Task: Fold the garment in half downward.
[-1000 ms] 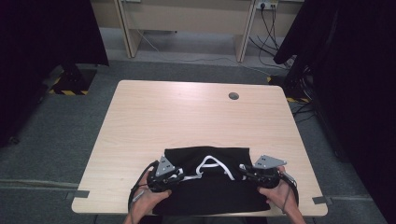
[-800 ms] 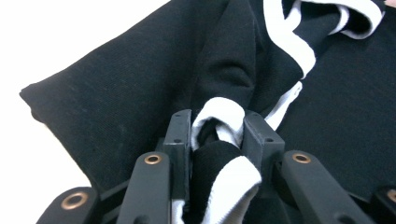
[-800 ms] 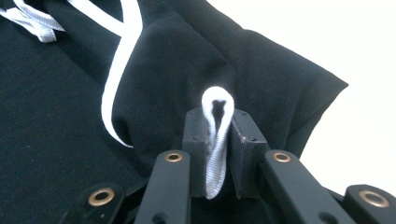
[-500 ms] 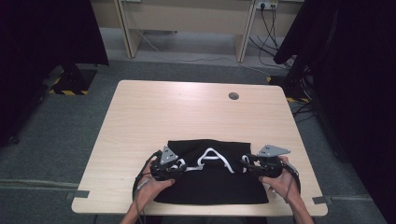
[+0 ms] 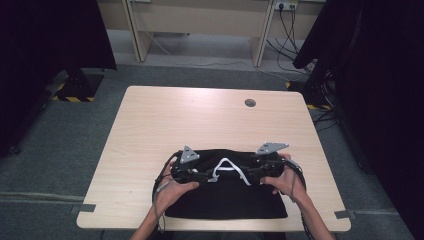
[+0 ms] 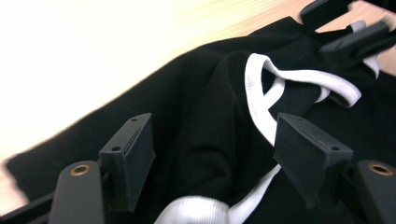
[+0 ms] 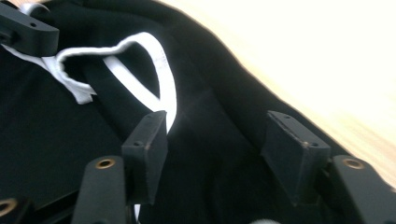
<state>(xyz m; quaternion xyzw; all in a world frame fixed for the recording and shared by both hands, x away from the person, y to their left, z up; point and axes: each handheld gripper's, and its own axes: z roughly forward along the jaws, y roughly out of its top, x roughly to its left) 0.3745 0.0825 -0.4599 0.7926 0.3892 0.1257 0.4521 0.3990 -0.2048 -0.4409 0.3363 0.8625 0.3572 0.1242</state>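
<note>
Black garment (image 5: 225, 200) near edge cut off; white trim (image 5: 227, 167) partly folded under.

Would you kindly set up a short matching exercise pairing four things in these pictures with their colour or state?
Things:
1. garment
2. neck trim
3. left gripper
4. table

Descriptions:
A. white, looped
B. light wood
C. black, spread flat near the front edge
D. jaws apart over cloth

Pairs: 1-C, 2-A, 3-D, 4-B
</note>
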